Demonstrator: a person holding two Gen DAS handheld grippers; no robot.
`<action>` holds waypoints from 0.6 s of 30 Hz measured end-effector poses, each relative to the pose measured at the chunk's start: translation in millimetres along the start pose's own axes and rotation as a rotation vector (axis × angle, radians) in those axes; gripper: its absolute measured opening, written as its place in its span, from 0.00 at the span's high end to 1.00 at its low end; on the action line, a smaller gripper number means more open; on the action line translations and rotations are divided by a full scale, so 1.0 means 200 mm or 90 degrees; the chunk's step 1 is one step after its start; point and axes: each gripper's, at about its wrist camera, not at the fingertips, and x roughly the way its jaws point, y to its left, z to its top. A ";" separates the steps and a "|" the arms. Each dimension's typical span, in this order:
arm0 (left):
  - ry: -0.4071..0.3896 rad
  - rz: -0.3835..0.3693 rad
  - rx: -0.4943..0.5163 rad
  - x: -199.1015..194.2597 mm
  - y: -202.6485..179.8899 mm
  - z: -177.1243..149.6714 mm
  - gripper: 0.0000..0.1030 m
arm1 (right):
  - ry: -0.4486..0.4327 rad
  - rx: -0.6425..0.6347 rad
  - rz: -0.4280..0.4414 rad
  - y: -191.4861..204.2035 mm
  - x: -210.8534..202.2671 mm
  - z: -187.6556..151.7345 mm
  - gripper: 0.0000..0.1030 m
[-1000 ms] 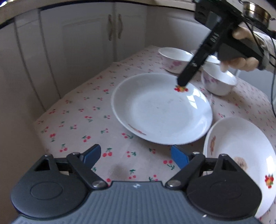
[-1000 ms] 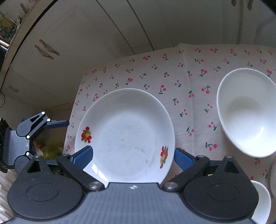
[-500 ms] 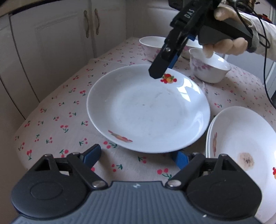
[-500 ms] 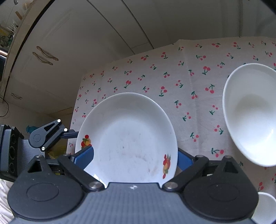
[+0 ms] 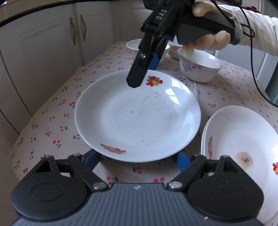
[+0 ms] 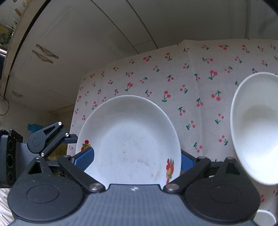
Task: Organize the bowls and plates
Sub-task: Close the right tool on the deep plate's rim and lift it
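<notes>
Straddling the fruit-print plate (image 5: 137, 116) at mid-table, the left gripper (image 5: 139, 159) stood half open under its near rim and the right gripper (image 6: 137, 159), jaws just widened, bracketed the far rim, likely for lifting toward the plate stack (image 5: 243, 139) at right.

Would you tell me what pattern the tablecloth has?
Red cherries with green stems on the pale tablecloth; clearest in the right wrist view.

Home kitchen, by all signs. Cream cabinet doors (image 5: 52, 43) with curved metal handles (image 5: 79, 28) under a dark countertop edge (image 5: 34, 12). Small table draped in a cherry-print tablecloth (image 6: 173, 83), crowded with household crockery: fruit-decal plate (image 5: 137, 116), stacked plates (image 5: 243, 139), floral-patterned bowl (image 5: 199, 69). Daylit, domestic in scale, worn and lived-in.
</notes>
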 end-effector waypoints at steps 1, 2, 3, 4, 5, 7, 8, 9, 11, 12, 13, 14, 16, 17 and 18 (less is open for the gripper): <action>0.000 0.002 0.000 0.00 0.00 0.00 0.15 | 0.003 -0.006 -0.002 0.01 0.01 0.00 0.00; 0.000 0.004 0.000 0.00 0.00 0.00 0.15 | 0.006 -0.012 -0.004 0.01 0.01 0.00 0.00; 0.001 0.005 0.001 0.00 0.00 0.00 0.15 | 0.007 -0.017 -0.006 0.01 0.01 0.00 0.00; 0.003 0.007 0.002 0.00 0.00 0.00 0.15 | 0.008 -0.020 -0.007 0.02 0.01 0.00 0.00; 0.004 0.008 0.002 0.00 -0.01 0.00 0.15 | 0.010 -0.023 -0.008 0.02 0.02 0.00 0.00; 0.007 0.010 0.005 0.00 -0.01 0.01 0.15 | 0.009 -0.023 -0.008 0.02 0.02 0.00 0.00; 0.008 0.011 0.005 0.00 -0.01 0.01 0.15 | 0.009 -0.024 -0.008 0.02 0.02 0.00 0.00; 0.008 0.012 0.004 0.00 -0.01 0.01 0.15 | 0.008 -0.024 -0.008 0.02 0.02 0.00 0.00; 0.009 0.015 0.004 -0.01 0.00 0.01 0.15 | 0.006 -0.026 -0.006 0.02 0.02 0.00 0.00; 0.009 0.017 0.005 -0.01 0.00 0.01 0.15 | 0.005 -0.026 -0.005 0.01 0.02 0.00 0.00; 0.009 0.018 0.005 -0.01 0.00 0.01 0.15 | 0.005 -0.027 -0.006 0.02 0.02 0.00 0.00; 0.009 0.019 0.004 -0.02 0.00 0.01 0.15 | 0.003 -0.030 -0.008 0.02 0.02 0.00 0.00; 0.008 0.024 0.006 -0.02 -0.01 0.02 0.16 | 0.000 -0.038 -0.010 0.03 0.01 0.00 0.00; 0.009 0.026 0.007 -0.03 -0.01 0.02 0.15 | -0.001 -0.040 -0.010 0.04 0.01 0.00 0.00; 0.009 0.027 0.008 -0.03 -0.01 0.03 0.15 | -0.002 -0.041 -0.011 0.04 0.00 0.01 0.00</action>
